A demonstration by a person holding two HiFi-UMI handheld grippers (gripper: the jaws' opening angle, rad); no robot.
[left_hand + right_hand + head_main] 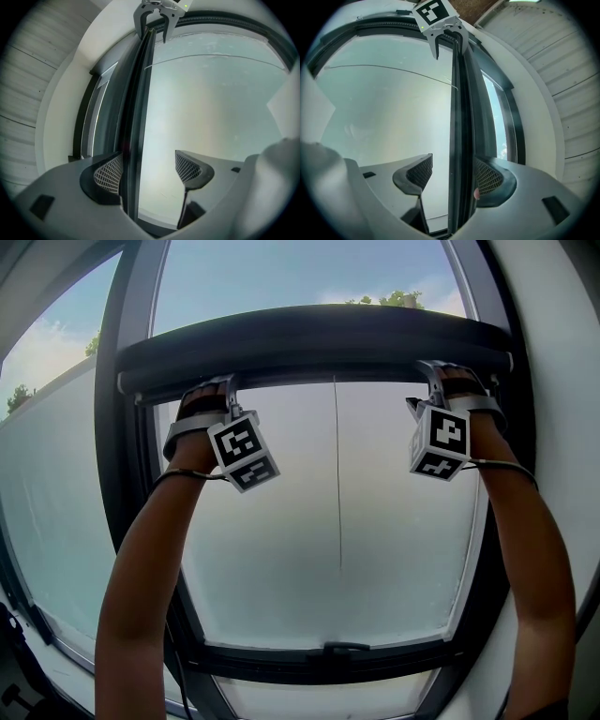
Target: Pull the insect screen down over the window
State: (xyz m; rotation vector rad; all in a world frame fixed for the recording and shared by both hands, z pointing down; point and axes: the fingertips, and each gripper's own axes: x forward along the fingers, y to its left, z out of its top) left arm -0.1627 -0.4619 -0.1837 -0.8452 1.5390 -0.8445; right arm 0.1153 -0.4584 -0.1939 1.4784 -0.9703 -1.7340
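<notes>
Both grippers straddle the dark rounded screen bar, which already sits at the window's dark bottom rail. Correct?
No. In the head view the dark rounded screen bar sits high above the dark bottom rail; left gripper and right gripper do straddle it.

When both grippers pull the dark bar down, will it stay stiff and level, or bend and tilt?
Probably stiff: the bar looks thick and shows no sag from side to side. It should stay level, since the left gripper and right gripper straddle it near opposite ends. It may slip: both pairs of jaws stand apart, and only one pad of each seems to touch it.
</notes>
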